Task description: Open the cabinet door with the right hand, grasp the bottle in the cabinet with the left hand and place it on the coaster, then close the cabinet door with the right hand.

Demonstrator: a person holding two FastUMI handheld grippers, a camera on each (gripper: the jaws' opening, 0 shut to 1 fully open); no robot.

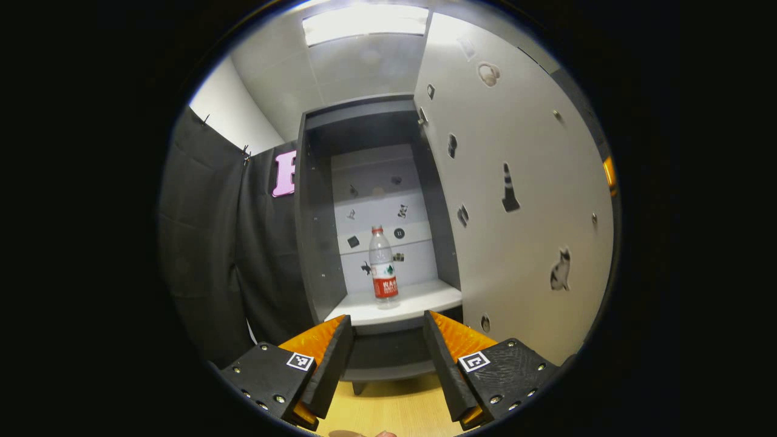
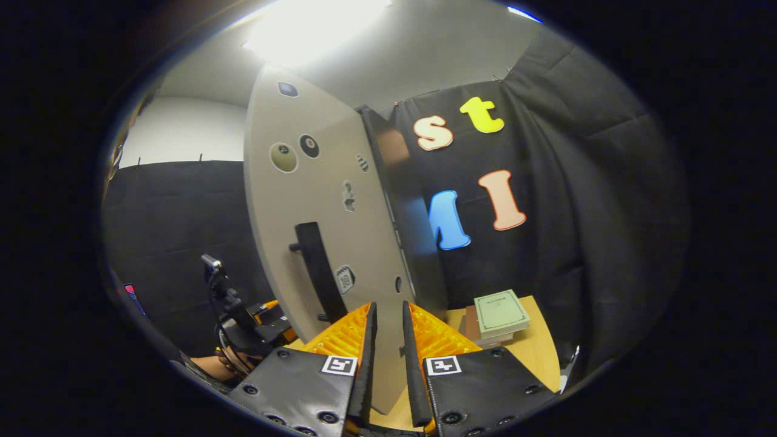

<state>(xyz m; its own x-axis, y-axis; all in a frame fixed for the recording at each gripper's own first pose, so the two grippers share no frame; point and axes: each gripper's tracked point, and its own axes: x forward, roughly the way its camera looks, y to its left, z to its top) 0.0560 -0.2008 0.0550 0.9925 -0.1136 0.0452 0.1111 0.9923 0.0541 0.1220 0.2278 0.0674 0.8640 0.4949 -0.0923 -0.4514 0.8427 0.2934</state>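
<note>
Found the cabinet (image 1: 315, 243) open, with its door (image 1: 522, 182) standing wide to the right of the opening. Found the bottle (image 1: 383, 267) upright on the white shelf (image 1: 419, 300) inside the cabinet, near the shelf's front edge and apart from both cabinet walls. Saw the left tool (image 1: 387, 317) released, jaws spread wide, hovering over the bench (image 1: 388, 406) in front of the cabinet, aimed at the bottle yet well short of it. Saw the right tool (image 2: 388, 303) nearly closed astride the free edge of the cabinet door, not far from the black handle (image 2: 315, 267); could not tell of any real pinch on the panel. Judged the step in hand to be the left reach for the bottle. Seemed best done by going straight into the cabinet at label height, jaws level, with 1 finger passing each side of the bottle. Seemed wise to close only once centred on the labelled body rather than the thin neck. Seemed worth staying clear of the shelf lip and the left cabinet wall, for fear of tipping so tall and light a bottle. Seemed worth steadying the cabinet door with the right tool, out of the left tool's path.
</note>
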